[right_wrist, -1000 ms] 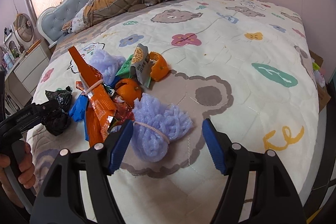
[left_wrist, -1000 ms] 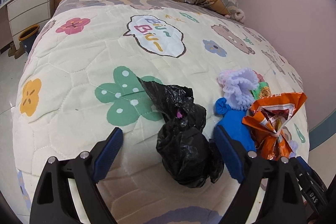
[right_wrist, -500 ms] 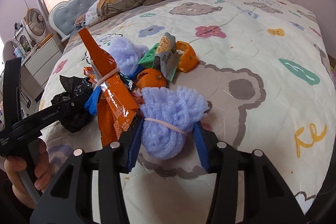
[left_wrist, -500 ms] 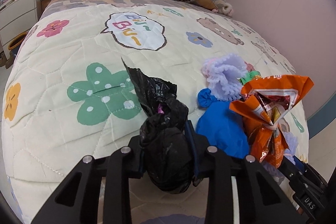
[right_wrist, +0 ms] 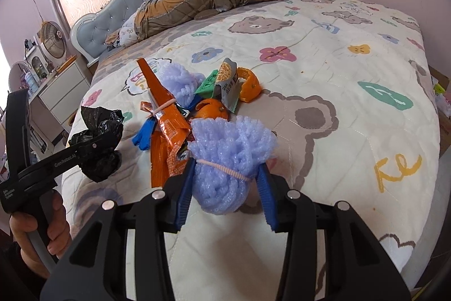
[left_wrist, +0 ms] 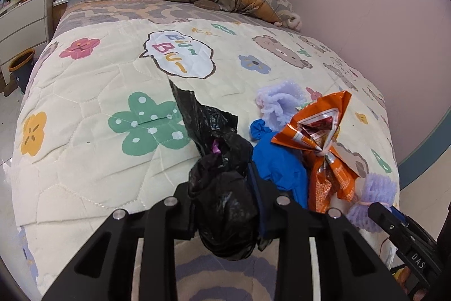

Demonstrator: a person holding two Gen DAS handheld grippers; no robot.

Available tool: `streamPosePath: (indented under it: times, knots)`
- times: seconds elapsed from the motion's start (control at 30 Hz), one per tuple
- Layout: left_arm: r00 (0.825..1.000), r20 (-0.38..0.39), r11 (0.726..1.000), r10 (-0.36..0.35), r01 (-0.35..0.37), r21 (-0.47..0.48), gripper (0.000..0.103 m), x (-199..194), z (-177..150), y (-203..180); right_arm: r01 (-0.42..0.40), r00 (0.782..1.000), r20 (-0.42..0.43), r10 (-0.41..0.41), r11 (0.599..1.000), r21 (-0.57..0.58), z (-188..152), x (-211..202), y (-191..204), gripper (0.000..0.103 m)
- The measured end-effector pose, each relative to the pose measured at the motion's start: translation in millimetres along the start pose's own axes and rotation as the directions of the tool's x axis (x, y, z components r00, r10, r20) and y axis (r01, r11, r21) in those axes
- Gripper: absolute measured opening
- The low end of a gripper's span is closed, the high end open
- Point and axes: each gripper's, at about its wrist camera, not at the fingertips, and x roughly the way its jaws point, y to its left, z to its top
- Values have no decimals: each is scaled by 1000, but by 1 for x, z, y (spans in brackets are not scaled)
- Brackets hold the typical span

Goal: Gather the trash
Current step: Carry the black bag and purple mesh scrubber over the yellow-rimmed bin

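Several items, largest first:

- Bed (left_wrist: pixel 93 174): quilted cartoon cover; every piece of trash lies near its foot end. A heap of bedding is piled at the headboard, well apart from the trash.
- Trash pile (right_wrist: pixel 197 103): an orange snack wrapper (left_wrist: pixel 324 131) tied with a band, a blue glove (left_wrist: pixel 279 162), a second purple foam net (left_wrist: pixel 282 100), orange peel (right_wrist: pixel 248 83), a grey packet (right_wrist: pixel 228 86) and a green wrapper. All are touching or overlapping, not yet collected.
- Black bag (left_wrist: pixel 222 202): knotted and crumpled, held in the left tongs (left_wrist: pixel 225 199), which are narrowed tight around its lower bulge. In the right view it appears clear of the cover.
- Purple foam net (right_wrist: pixel 225 160): bunched with a pale band, gripped below the band by the right tongs (right_wrist: pixel 225 188), set at a middling width with both pads pressing its sides. Its upper frill touches the orange wrapper.
- Handling note, as a judgement: lift both pieces straight up, keeping pressure steady, since foam and thin plastic squash and may slip. Draw the net away from the wrapper so it does not drag the pile. No bin is in view.
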Motion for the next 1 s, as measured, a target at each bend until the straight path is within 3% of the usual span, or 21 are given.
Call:
streamPosePath:
  times: [1.0]
  knots:
    - [994,41,991,-100,96,97,28,-122,-65,-33,-34,995,93,39,998,-59,-48,-144,16,41]
